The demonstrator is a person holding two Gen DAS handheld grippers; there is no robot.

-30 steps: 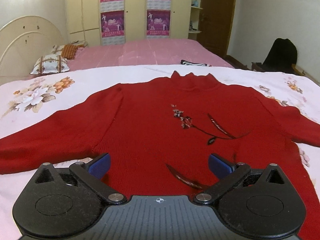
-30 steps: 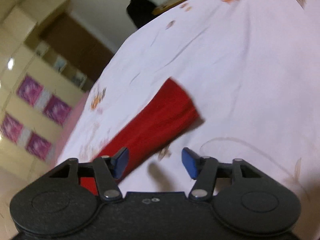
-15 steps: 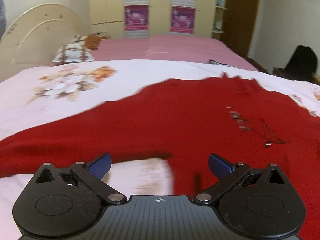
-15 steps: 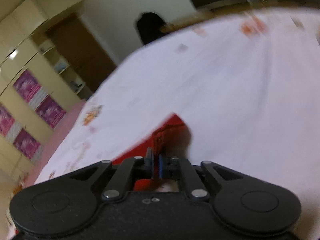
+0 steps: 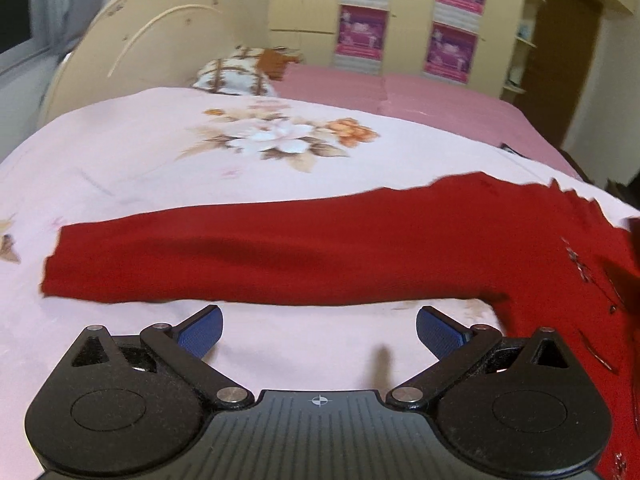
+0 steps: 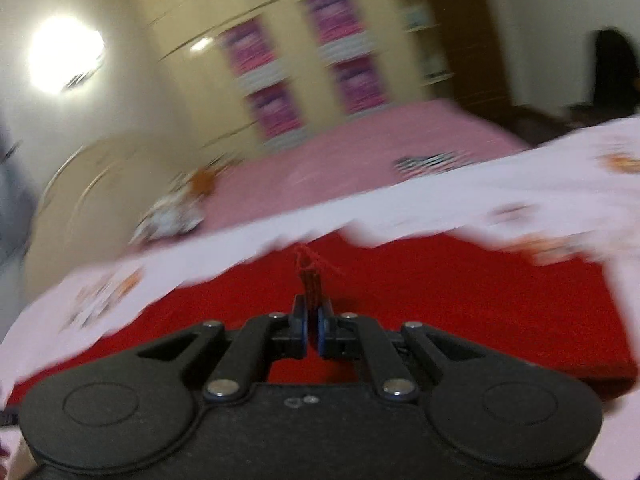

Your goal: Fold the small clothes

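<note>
Left wrist view: my left gripper (image 5: pixel 318 330) hangs with jaws wide and empty, near the red sweater (image 5: pixel 360 252), whose sleeve stretches left across the bed (image 5: pixel 160 152), laid flat for a fold.

Right wrist view: my right gripper (image 6: pixel 313 330) pinches a bit of the sweater (image 6: pixel 440 300) between narrow jaws, likely to carry that part over the body.

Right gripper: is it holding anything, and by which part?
The right gripper pinches the red sweater by a sleeve cuff edge; the left gripper is open, empty.
</note>
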